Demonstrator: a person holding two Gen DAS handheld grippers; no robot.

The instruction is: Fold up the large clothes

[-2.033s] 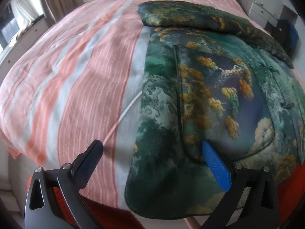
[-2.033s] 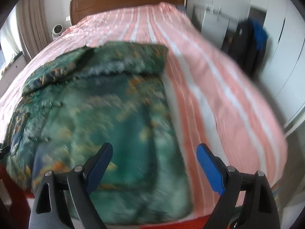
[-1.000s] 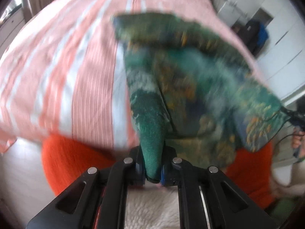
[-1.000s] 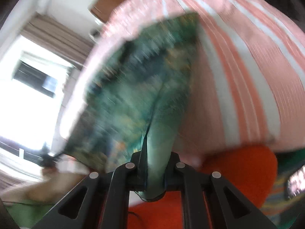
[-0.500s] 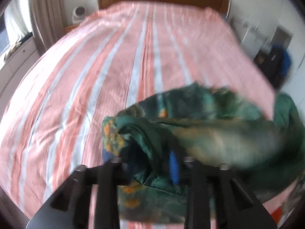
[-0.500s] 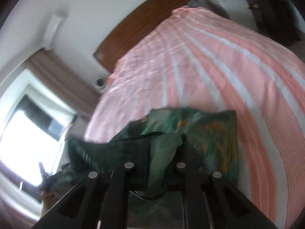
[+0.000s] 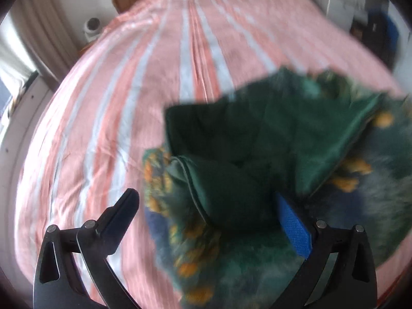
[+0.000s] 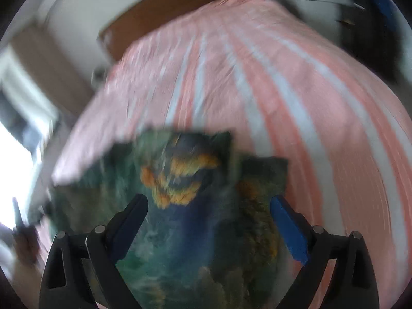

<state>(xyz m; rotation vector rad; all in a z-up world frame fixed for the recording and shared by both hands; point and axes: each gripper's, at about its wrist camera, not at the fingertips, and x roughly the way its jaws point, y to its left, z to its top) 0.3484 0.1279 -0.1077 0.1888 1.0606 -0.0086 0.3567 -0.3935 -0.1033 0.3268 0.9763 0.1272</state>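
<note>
Letting go now, the left gripper (image 7: 206, 221) and the right gripper (image 8: 208, 221) are opening their jaws wide, with the green patterned garment (image 7: 270, 154) lying loose under them at the bottom middle of each picture. It looks bunched, so the fold could slide crooked. The striped bed (image 7: 159, 77) has lots of free room higher up, but its edge is close below.
</note>
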